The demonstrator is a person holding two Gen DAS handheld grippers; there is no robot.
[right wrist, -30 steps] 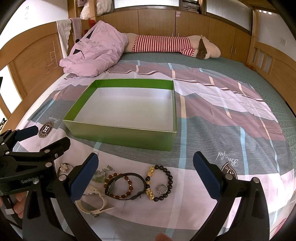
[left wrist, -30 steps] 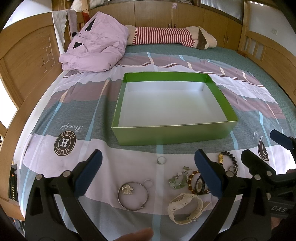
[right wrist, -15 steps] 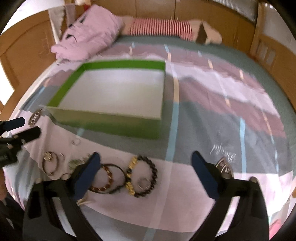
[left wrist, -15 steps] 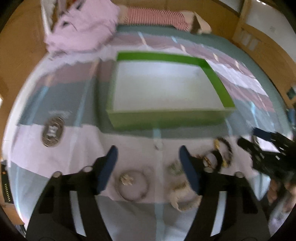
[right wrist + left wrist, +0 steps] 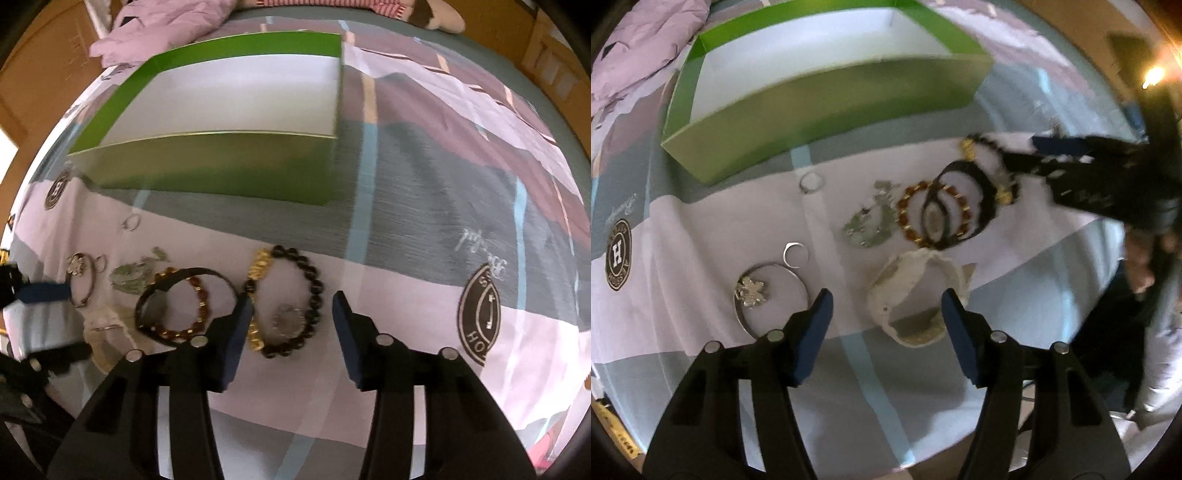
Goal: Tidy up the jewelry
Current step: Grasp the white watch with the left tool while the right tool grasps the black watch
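Jewelry lies on the bedsheet in front of an empty green box (image 5: 827, 110) (image 5: 207, 166). My left gripper (image 5: 886, 317) is open, its fingers straddling a cream watch (image 5: 916, 291). To its left lie a silver bangle with a charm (image 5: 768, 291) and a small ring (image 5: 811, 182). My right gripper (image 5: 291, 314) is open, low over a black bead bracelet with gold charms (image 5: 291, 295) and a small ring (image 5: 286, 320) inside it. An amber bead bracelet and a black band (image 5: 181, 306) lie to its left. The right gripper also shows in the left wrist view (image 5: 1071, 162).
A pink blanket (image 5: 159, 29) and a striped plush toy (image 5: 369, 5) lie at the far end of the bed. Wooden bed rails stand on both sides. A silver-green ornament (image 5: 868, 229) lies among the bracelets.
Both grippers have dropped low and forward over the jewelry. Their jaws have narrowed. The left one is now over the watch, the right one over the black bead bracelet.
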